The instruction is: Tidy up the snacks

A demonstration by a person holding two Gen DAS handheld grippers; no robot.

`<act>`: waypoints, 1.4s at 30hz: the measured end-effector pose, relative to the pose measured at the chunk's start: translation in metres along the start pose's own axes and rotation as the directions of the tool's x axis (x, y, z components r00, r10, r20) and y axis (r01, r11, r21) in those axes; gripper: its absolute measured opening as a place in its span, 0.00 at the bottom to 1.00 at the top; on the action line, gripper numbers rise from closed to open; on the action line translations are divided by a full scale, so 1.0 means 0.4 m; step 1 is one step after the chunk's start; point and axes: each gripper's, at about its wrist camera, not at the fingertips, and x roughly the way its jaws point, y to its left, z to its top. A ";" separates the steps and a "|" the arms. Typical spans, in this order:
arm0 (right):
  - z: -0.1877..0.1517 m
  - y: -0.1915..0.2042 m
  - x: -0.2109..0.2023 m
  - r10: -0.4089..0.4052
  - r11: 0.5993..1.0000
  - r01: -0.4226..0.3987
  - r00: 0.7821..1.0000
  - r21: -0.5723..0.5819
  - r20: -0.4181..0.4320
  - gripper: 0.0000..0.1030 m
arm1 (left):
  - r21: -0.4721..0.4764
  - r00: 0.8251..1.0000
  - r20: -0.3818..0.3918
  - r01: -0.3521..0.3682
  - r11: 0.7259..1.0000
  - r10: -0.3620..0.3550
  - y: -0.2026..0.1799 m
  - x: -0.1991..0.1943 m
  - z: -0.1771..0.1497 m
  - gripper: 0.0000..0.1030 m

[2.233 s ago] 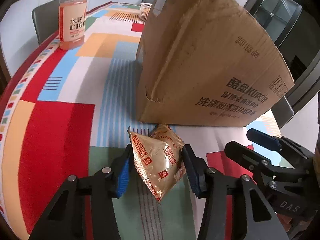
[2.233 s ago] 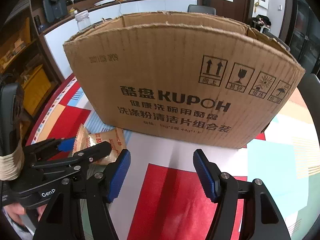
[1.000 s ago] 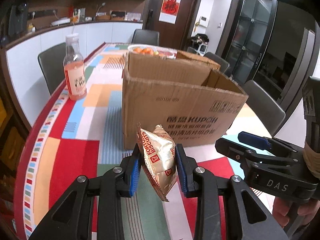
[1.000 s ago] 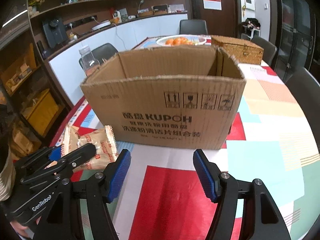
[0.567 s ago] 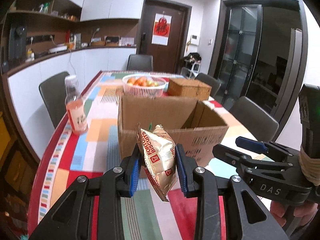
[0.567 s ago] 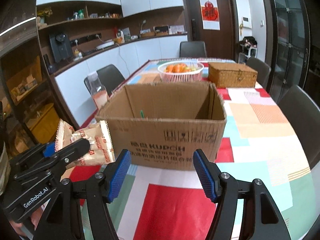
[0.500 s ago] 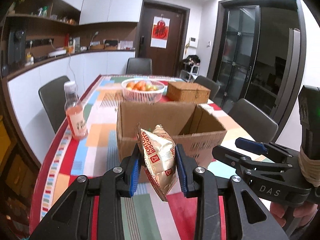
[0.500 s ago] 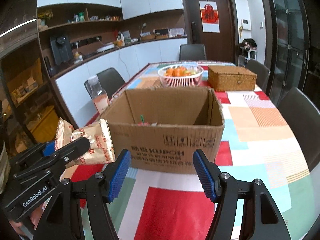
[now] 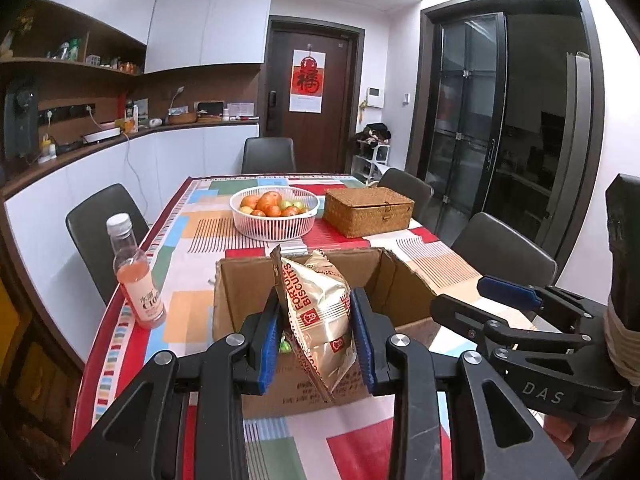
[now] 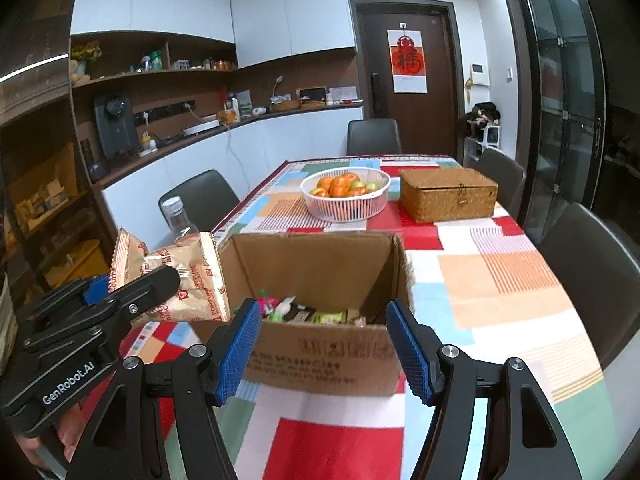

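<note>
My left gripper is shut on a gold biscuit packet with red lettering, held in the air above the near side of the open cardboard box. In the right wrist view the same packet hangs left of the box, pinched by the left gripper. Several small snacks lie on the box floor. My right gripper stands open in front of the box with nothing between its blue pads. It also shows at the right of the left wrist view.
A pink drink bottle stands left of the box. Behind the box are a white fruit basket and a wicker box. Dark chairs ring the patterned table. A hand grips the right tool.
Both grippers have risen, so the box now sits lower in view and its inside with the snacks shows. The packet stays pinched in the left gripper; the right stays open.
</note>
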 end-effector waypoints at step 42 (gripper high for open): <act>-0.037 -0.081 -0.024 -0.050 0.997 0.051 0.999 0.051 -0.019 0.64 | 0.025 0.987 -0.052 -0.149 0.989 0.150 -0.049 -0.036 -0.038 0.50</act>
